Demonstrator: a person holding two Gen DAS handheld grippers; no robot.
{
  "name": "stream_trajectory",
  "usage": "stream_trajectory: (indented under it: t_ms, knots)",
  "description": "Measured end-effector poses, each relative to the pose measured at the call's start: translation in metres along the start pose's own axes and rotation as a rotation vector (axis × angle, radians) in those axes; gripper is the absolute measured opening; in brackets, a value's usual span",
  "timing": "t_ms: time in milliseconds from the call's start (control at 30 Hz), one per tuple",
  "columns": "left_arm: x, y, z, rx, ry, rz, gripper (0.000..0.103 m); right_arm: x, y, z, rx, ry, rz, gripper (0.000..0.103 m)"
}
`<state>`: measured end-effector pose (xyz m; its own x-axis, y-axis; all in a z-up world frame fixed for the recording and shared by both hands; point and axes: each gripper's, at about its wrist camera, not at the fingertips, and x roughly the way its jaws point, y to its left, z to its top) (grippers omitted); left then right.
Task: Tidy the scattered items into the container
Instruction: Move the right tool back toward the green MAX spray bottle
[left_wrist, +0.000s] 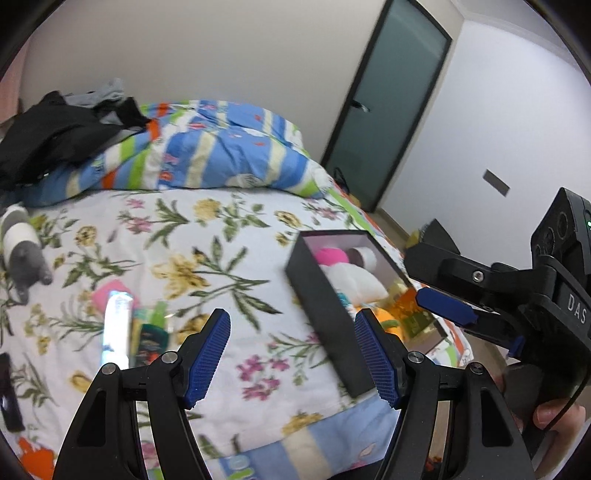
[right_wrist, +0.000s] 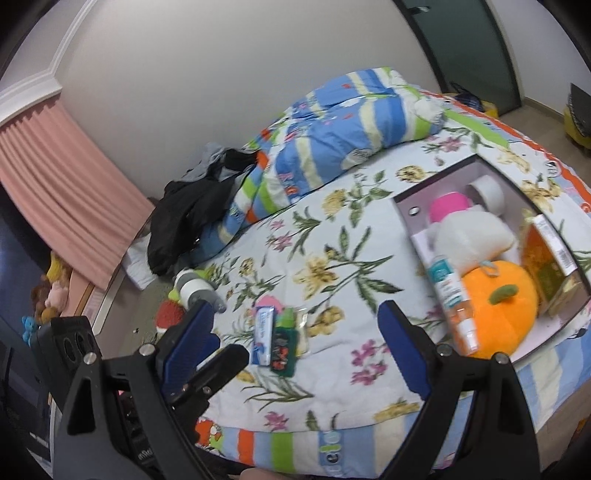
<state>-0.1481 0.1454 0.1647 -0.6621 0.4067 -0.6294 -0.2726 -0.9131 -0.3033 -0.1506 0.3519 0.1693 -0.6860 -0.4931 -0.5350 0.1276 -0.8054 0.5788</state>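
Note:
A black box (left_wrist: 325, 317) with a pale inside (right_wrist: 406, 206) lies open on the floral bedspread, at the right. It holds an orange pumpkin plush (right_wrist: 498, 306), a white plush (right_wrist: 469, 236), a bottle (right_wrist: 450, 295) and other items. A white tube (right_wrist: 262, 338) (left_wrist: 116, 325), a green packet (right_wrist: 284, 347) (left_wrist: 151, 332) and a pink item (right_wrist: 267, 302) lie loose on the bed. A grey-and-white plush (right_wrist: 195, 286) (left_wrist: 22, 251) lies farther left. My left gripper (left_wrist: 291, 362) hangs open and empty above the bed's near edge. My right gripper (right_wrist: 295, 343) (left_wrist: 480, 325) is open and empty too, beside the box.
A striped quilt (left_wrist: 221, 147) and dark clothes (left_wrist: 55, 136) are heaped at the head of the bed. A glass door (left_wrist: 388, 110) stands at the back right and a pink curtain (right_wrist: 55, 184) hangs at the left. A red plush (right_wrist: 170, 315) sits beyond the bed's far edge.

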Motion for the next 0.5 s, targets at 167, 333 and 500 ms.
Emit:
stream_trajectory:
  t_ms: [167,333,500]
  knots:
    - [-0.033,0.053,-0.003,-0.061,-0.042,0.053,0.085,0.020,0.041,-0.018,-0.053,0.033,0.032,0.091]
    - [-0.064,0.106,-0.012,-0.112,-0.076,0.123,0.087,0.040,0.067,-0.035,-0.066,0.063,0.044,0.093]
    - [-0.085,0.150,-0.027,-0.130,-0.066,0.180,0.087,0.062,0.088,-0.054,-0.055,0.091,0.060,0.095]
